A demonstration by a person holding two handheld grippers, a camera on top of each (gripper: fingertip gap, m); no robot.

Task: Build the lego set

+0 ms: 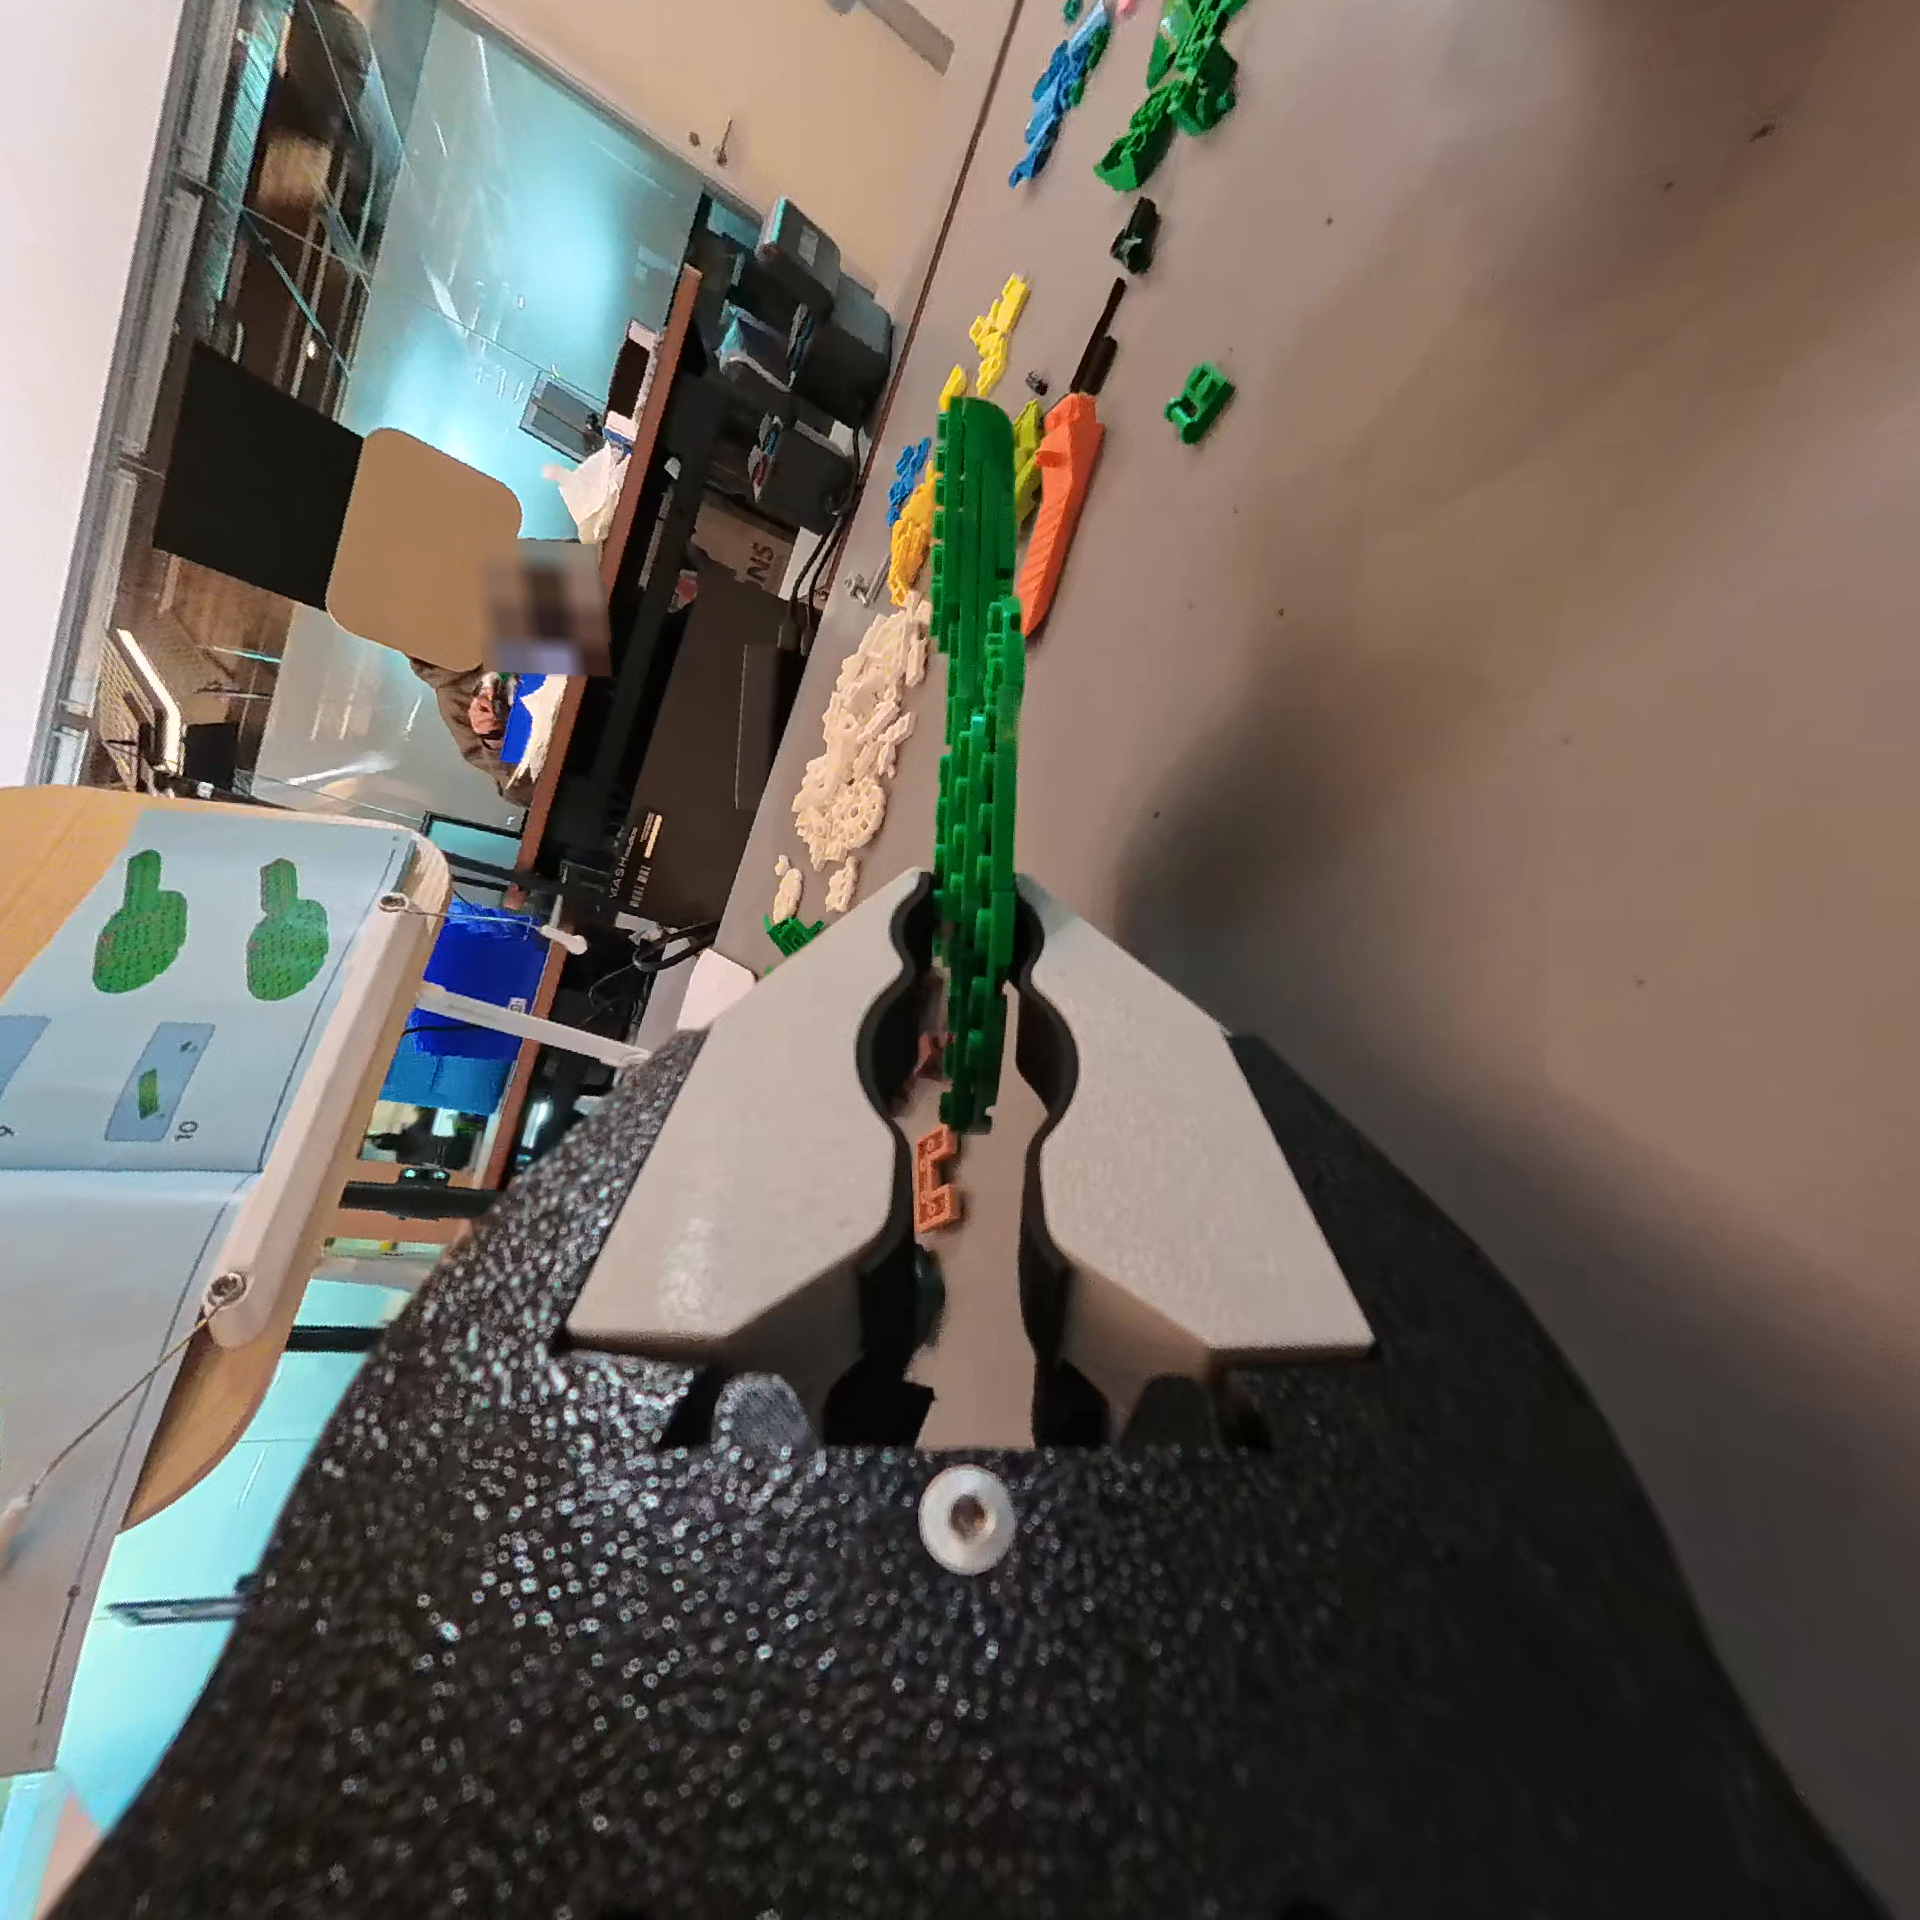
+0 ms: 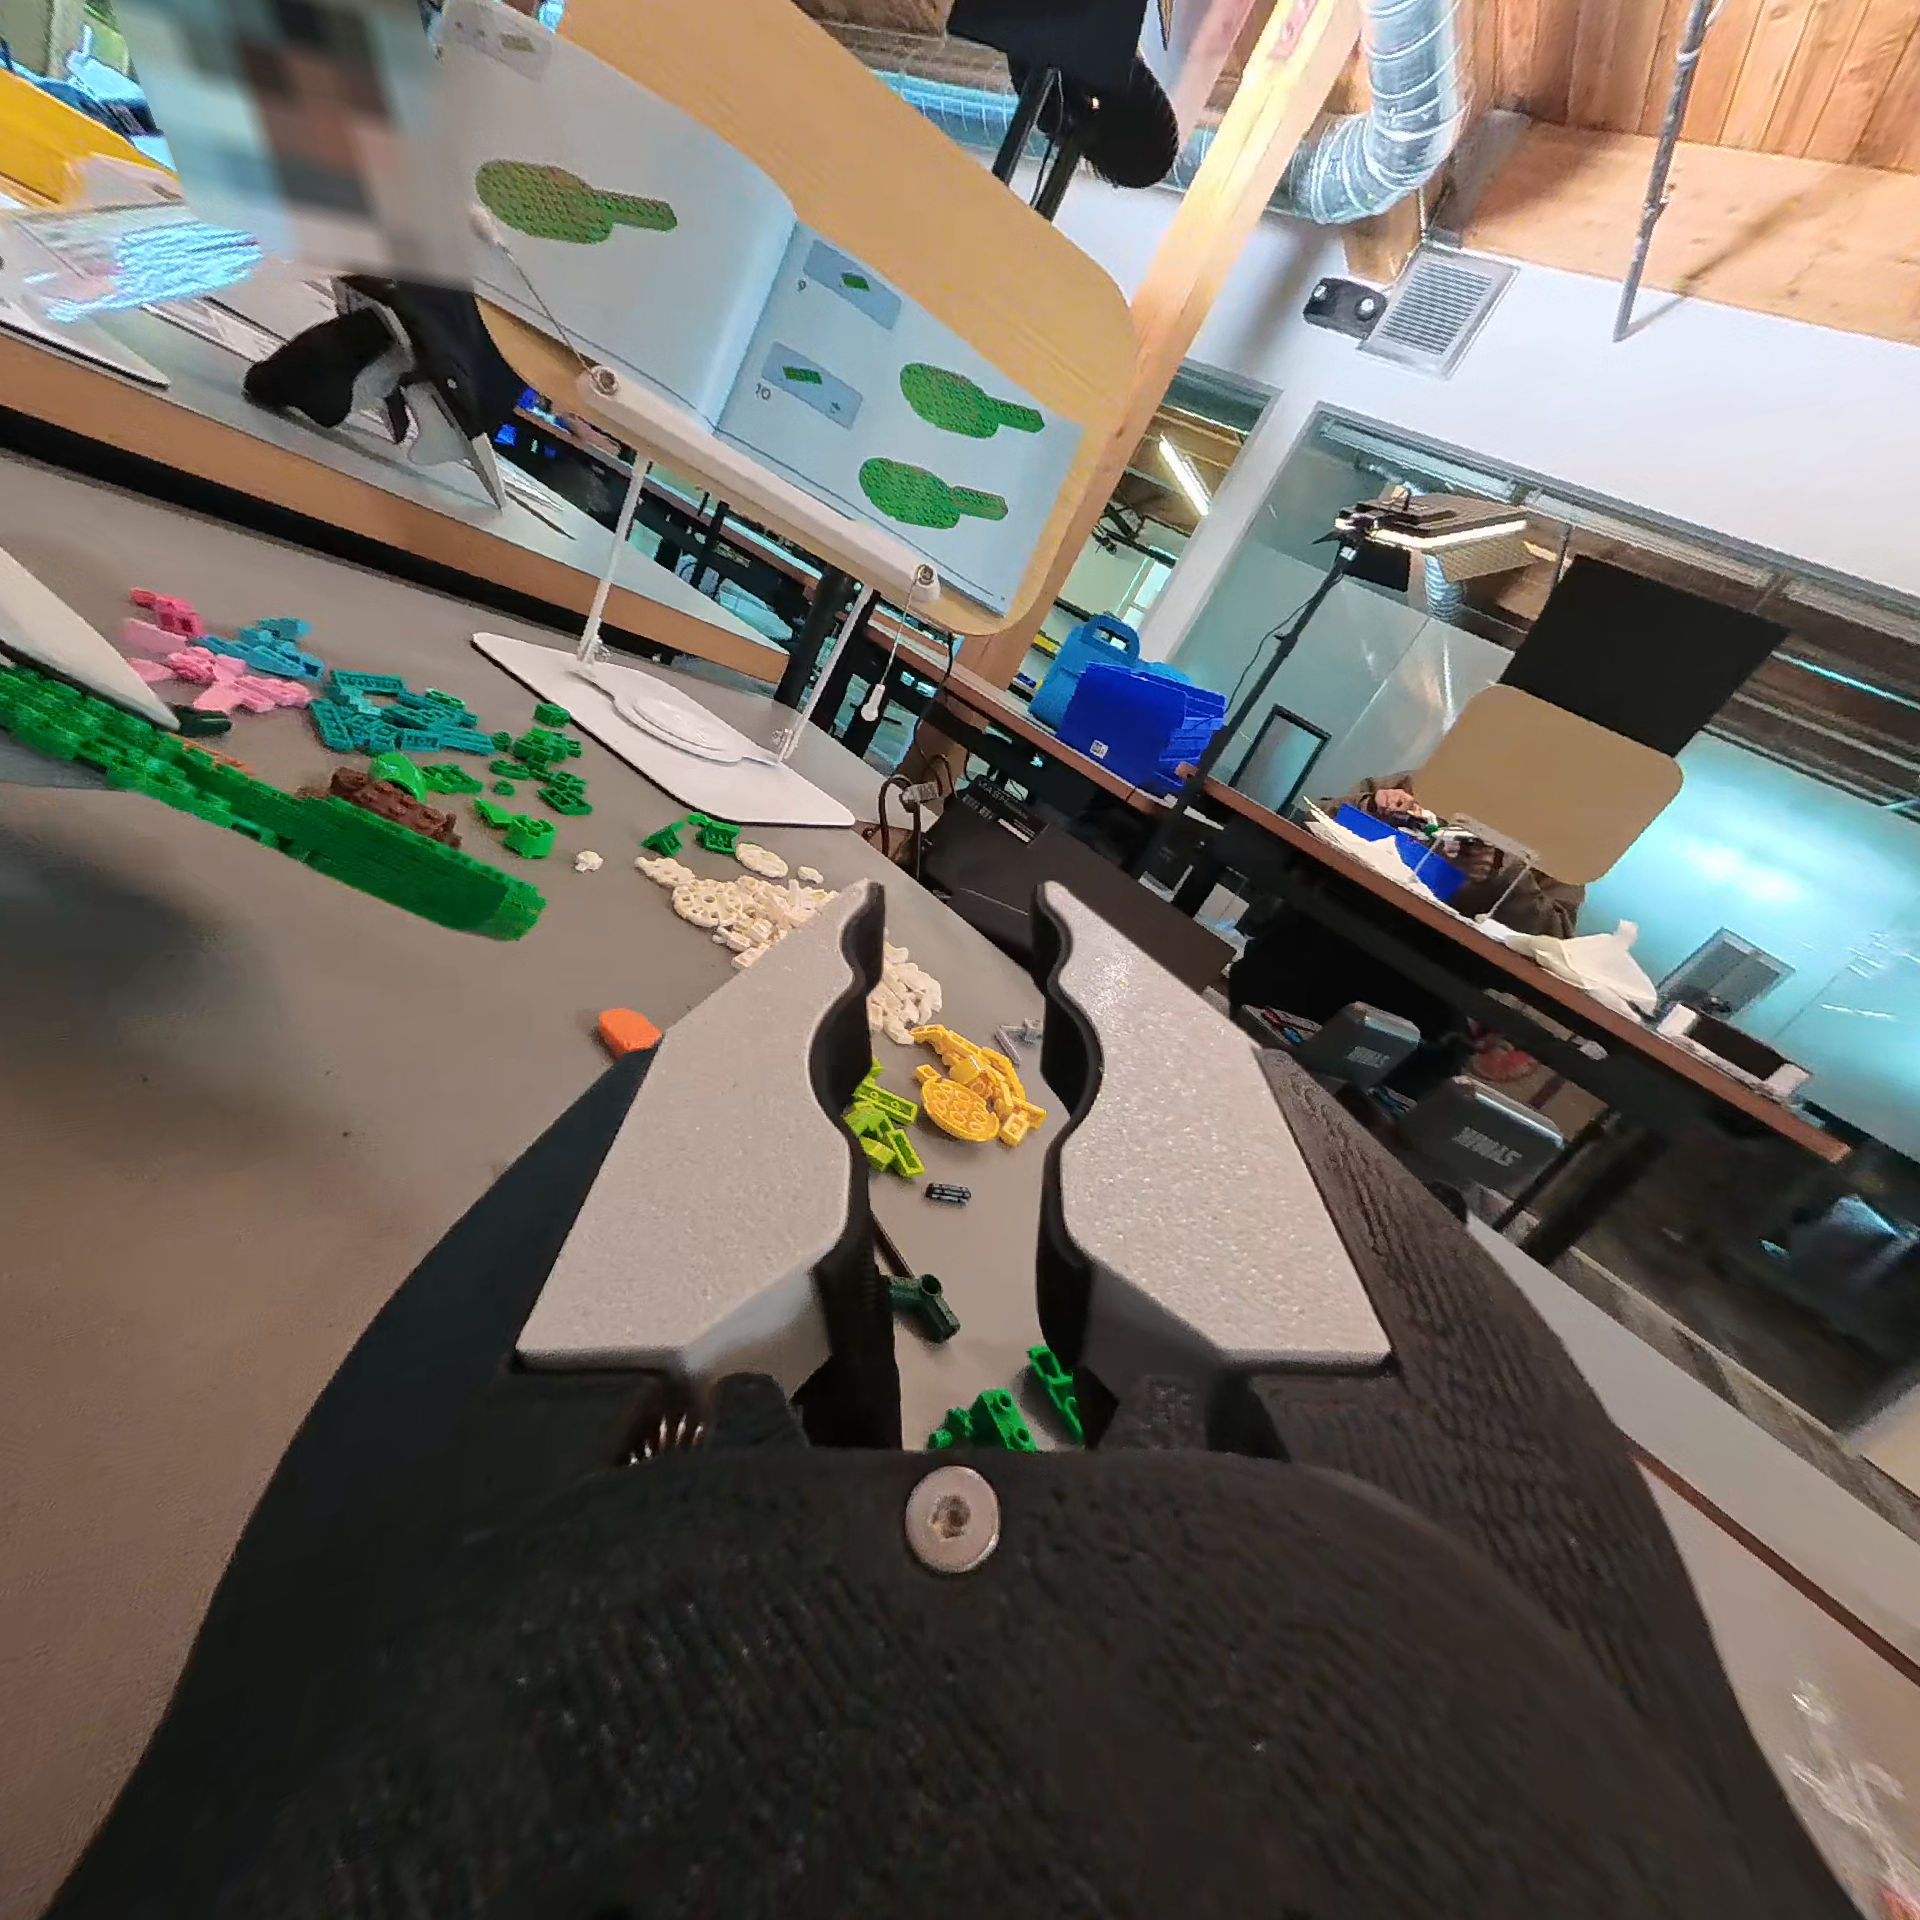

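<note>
My left gripper (image 1: pixel 977 894) is shut on a flat green brick-built plate (image 1: pixel 977 623), gripped edge-on, with both pads pressed to its faces. The plate juts forward above the grey table (image 1: pixel 1455 623). In the right wrist view the same plate (image 2: pixel 312 821) hangs at the left, with brown bricks (image 2: pixel 390 800) on top. My right gripper (image 2: pixel 961 894) is open with nothing between its fingers. It hovers over yellow pieces (image 2: pixel 971 1091) and lime pieces (image 2: pixel 883 1127) on the table.
Loose piles lie about: white pieces (image 2: pixel 748 904), teal (image 2: pixel 384 712), pink (image 2: pixel 197 655), green (image 2: pixel 540 758), and an orange piece (image 2: pixel 627 1029). An open instruction booklet (image 2: pixel 790 343) sits on a stand with a white base (image 2: pixel 675 727). The table's edge lies just past the white pile. Across from one pair of fingers to the other is roughly 20 cm.
</note>
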